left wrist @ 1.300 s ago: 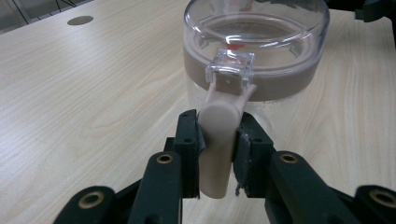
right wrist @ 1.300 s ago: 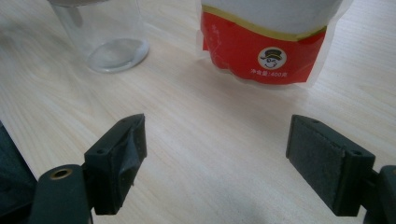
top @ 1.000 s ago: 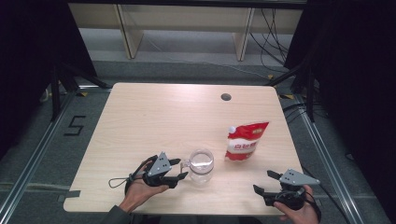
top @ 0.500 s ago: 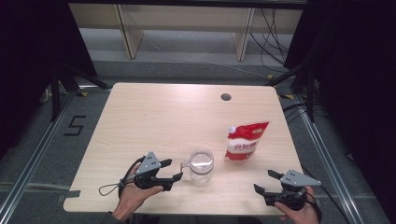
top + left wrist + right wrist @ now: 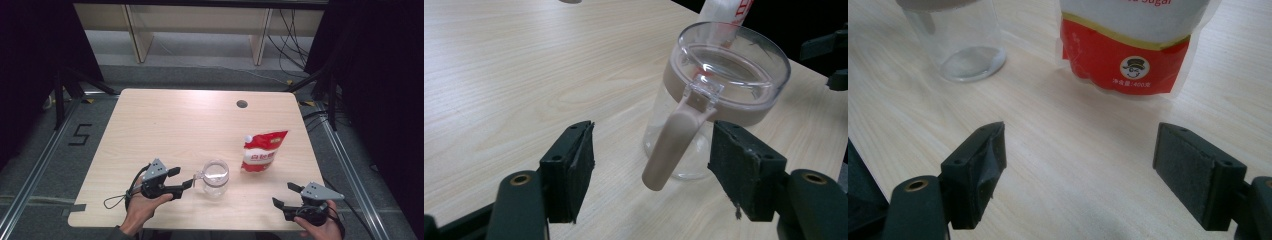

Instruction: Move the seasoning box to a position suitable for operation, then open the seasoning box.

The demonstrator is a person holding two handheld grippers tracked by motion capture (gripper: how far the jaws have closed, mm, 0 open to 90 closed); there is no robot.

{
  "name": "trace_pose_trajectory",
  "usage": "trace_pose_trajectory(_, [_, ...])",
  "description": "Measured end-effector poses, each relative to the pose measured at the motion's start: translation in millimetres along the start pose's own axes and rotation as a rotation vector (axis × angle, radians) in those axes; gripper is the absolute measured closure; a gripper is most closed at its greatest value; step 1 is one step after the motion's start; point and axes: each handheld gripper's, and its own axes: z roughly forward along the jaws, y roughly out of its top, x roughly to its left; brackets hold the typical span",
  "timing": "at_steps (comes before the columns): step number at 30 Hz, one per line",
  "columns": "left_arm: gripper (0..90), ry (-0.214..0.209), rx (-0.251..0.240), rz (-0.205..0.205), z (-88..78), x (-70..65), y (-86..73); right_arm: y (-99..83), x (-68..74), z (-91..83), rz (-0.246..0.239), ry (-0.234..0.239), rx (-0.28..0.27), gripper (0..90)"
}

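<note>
A clear glass jar (image 5: pixel 215 177) with a brownish lid rim and a tan handle (image 5: pixel 674 145) stands near the table's front edge. My left gripper (image 5: pixel 184 178) lies just left of it, pointing at the handle. Its jaws have just been opening, and the handle stands between the pads (image 5: pixel 574 162) untouched. A red-and-white pouch (image 5: pixel 261 152) stands upright to the right of the jar. My right gripper (image 5: pixel 283 194) rests at the front right, open and empty, facing the pouch (image 5: pixel 1128 55) and the jar (image 5: pixel 958 40).
The wooden table (image 5: pixel 180 125) has a round cable hole (image 5: pixel 242 104) at the back right. Shelving and cables stand beyond the far edge. A hand holds each gripper at the front edge.
My left gripper has drawn back a little to the left, away from the jar, and its jaws stand wider. The right gripper, jar and pouch have not moved.
</note>
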Motion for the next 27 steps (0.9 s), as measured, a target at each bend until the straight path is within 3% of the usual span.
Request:
trace_pose_trajectory(1, [34.3, 0.006, -0.002, -0.021, 0.2, -0.8, -0.1, 0.2, -0.2, -0.4, -0.003, -0.008, 0.003, 22.0])
trace_pose_trajectory(7, [36.7, 0.006, -0.001, -0.010, -1.7, 0.8, 3.8, 0.5, 0.0, 0.1, 0.004, -0.003, -0.004, 21.8])
trace_pose_trajectory(9, [38.7, 0.007, -0.007, -0.016, -2.3, 0.3, 6.4, 0.2, 1.3, -1.0, 0.024, -0.008, 0.017, 21.8])
trace_pose_trajectory(11, [42.2, -0.001, -0.020, -0.019, -3.1, -2.0, 10.0, 0.4, -2.1, -0.1, -0.021, -0.011, -0.001, 22.2])
trace_pose_trajectory(12, [44.2, -0.011, -0.024, -0.006, -3.9, -2.8, 12.5, 0.2, -2.6, 0.5, -0.023, -0.001, -0.006, 23.1])
trace_pose_trajectory(13, [47.6, -0.004, -0.031, -0.003, -4.9, -4.3, 14.8, -0.3, 0.0, 0.0, 0.011, 0.007, 0.011, 23.3])
trace_pose_trajectory(14, [51.4, -0.003, -0.041, 0.013, -5.7, -4.9, 16.9, -0.4, -1.9, 1.3, -0.018, 0.005, -0.004, 23.2])
trace_pose_trajectory(17, [65.0, -0.005, -0.069, 0.025, -7.2, -8.0, 20.9, -0.8, -0.4, 1.0, 0.005, 0.012, 0.011, 23.9])
trace_pose_trajectory(18, [67.9, 0.004, -0.067, 0.038, -7.7, -9.3, 22.3, -0.6, -1.6, 1.6, -0.014, 0.010, -0.004, 23.9])
trace_pose_trajectory(19, [70.1, 0.003, -0.075, 0.031, -7.2, -11.1, 23.1, -0.4, -1.4, 1.4, -0.014, 0.009, -0.003, 23.9])
trace_pose_trajectory(20, [72.6, -0.009, -0.082, 0.045, -6.8, -11.3, 24.1, -0.4, 1.3, 0.2, 0.020, 0.007, 0.012, 23.9])
trace_pose_trajectory(22, [77.0, -0.007, -0.083, 0.047, -6.6, -13.8, 25.8, 0.3, 1.9, 0.7, 0.021, 0.011, 0.017, 24.3])
trace_pose_trajectory(24, [79.2, -0.014, -0.086, 0.043, -5.5, -15.6, 27.7, 0.7, 0.7, 1.6, -0.016, 0.003, -0.001, 24.5])
trace_pose_trajectory(27, [82.0, -0.020, -0.088, 0.055, -1.0, -18.7, 29.7, 0.8, 0.1, 2.1, -0.019, 0.008, 0.010, 24.4])
